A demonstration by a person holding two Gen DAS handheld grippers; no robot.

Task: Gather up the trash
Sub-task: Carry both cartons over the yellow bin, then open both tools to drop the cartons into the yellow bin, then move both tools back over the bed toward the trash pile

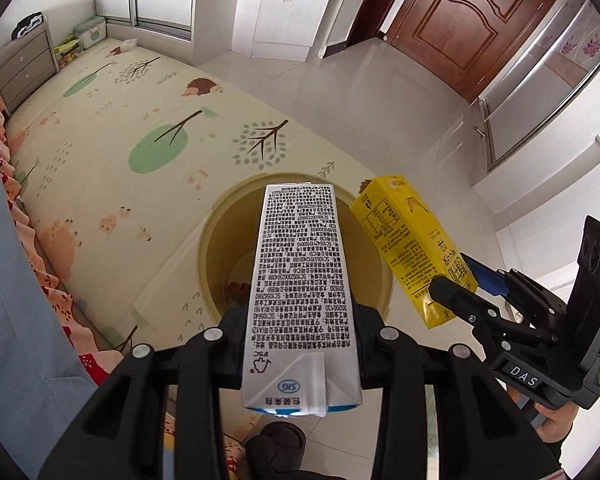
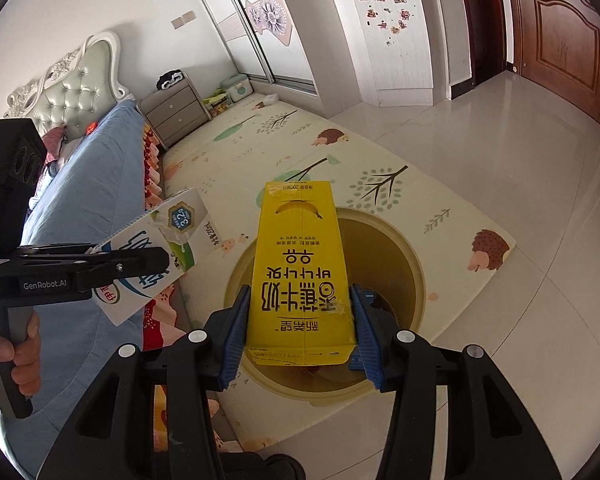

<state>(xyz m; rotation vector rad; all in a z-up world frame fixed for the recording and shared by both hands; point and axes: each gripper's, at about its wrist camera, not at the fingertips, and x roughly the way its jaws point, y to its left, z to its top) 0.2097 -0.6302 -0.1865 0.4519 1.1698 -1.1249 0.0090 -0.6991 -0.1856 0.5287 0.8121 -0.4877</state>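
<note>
My left gripper (image 1: 300, 320) is shut on a white milk carton (image 1: 300, 276) and holds it above the round yellow trash bin (image 1: 208, 248) on the floor. My right gripper (image 2: 300, 312) is shut on a yellow banana milk carton (image 2: 300, 264), also held over the bin (image 2: 404, 248). The yellow carton (image 1: 408, 240) and right gripper (image 1: 460, 288) show at the right of the left wrist view. The white carton (image 2: 160, 248) and left gripper (image 2: 156, 260) show at the left of the right wrist view. Something brown lies in the bin's bottom.
A patterned play mat (image 1: 112, 152) covers the floor beyond the bin. A bed with a blue cover (image 2: 92, 184) is on the left, a grey nightstand (image 2: 176, 112) behind it. Glossy tiles (image 2: 520, 168) lead to a brown door (image 1: 460, 20).
</note>
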